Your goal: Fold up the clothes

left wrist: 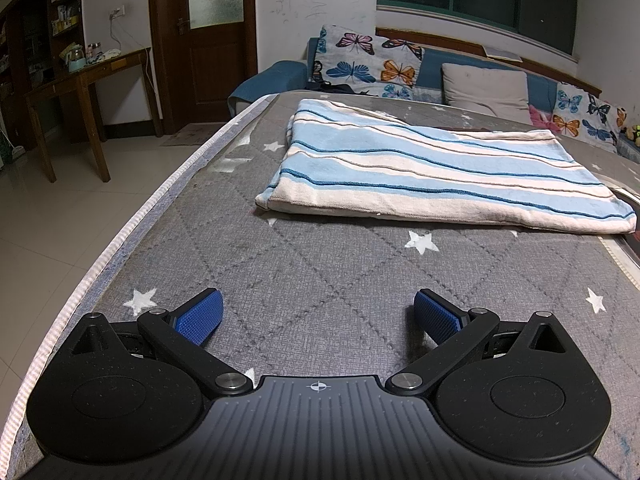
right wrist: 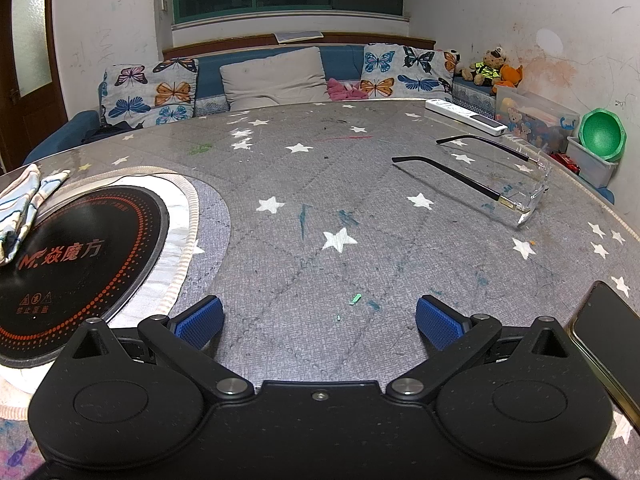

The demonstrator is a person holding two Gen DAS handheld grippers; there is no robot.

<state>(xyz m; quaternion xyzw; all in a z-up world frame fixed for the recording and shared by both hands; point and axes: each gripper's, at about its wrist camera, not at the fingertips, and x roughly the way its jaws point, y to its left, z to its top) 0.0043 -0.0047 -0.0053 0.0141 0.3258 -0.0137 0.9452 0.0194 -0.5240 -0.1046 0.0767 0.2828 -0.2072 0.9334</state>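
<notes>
A folded cloth with blue and white stripes (left wrist: 432, 168) lies flat on the grey star-patterned table (left wrist: 320, 264), ahead of my left gripper (left wrist: 318, 314). The left gripper is open and empty, low over the table, well short of the cloth's near edge. My right gripper (right wrist: 320, 320) is open and empty over bare table. In the right wrist view only a corner of the striped cloth (right wrist: 20, 204) shows at the far left, lying partly on a black induction hob (right wrist: 76, 264).
A pair of glasses (right wrist: 492, 184) lies right of the right gripper, a phone (right wrist: 612, 344) at the near right edge, a white power strip (right wrist: 464, 116) further back. The table's left edge (left wrist: 132, 232) drops to tiled floor. A sofa with cushions (right wrist: 276, 76) stands behind.
</notes>
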